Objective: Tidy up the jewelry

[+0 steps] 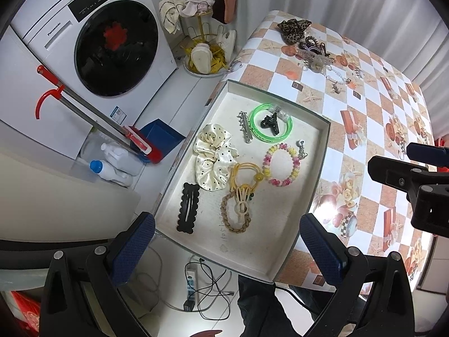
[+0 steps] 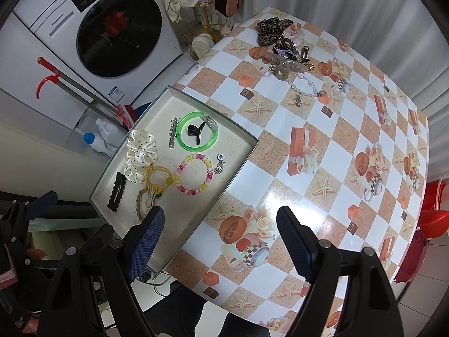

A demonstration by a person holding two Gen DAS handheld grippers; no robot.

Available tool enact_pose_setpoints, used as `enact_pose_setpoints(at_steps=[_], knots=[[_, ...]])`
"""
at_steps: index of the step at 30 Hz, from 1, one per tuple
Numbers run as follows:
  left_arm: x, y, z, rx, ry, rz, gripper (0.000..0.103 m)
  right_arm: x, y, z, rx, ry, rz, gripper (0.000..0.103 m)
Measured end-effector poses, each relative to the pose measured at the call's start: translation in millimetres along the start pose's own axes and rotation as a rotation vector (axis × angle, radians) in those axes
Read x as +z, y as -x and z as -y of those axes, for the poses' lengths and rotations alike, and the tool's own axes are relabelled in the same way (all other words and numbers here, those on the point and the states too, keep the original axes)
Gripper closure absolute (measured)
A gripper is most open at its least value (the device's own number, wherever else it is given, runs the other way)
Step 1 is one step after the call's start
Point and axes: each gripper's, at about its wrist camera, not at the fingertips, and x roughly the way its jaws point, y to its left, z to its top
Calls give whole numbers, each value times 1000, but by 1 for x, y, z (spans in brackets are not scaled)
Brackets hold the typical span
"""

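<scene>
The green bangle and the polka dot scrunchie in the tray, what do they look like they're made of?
Green bangle: probably translucent plastic or resin; it glows neon and light passes through it. Polka dot scrunchie: likely satin fabric, cream with black dots; its gathered folds show a soft sheen.

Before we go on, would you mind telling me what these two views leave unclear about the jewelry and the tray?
- Pile of hair accessories at the table's far end: small and tangled in both views; single pieces underneath cannot be separated.
- Braided ring in the tray: right view, its near part is covered by the right gripper finger.
- Small silver charm: too small to identify.
- Tray's near corner: left view, hidden behind the left gripper.
</scene>
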Motion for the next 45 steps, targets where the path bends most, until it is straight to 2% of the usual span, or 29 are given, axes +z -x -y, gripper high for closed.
enact_pose_setpoints(at_steps=[45], knots=[[-1,1,-2,3,-3,-1,0,-1,0,-8,-7,10,5,19]])
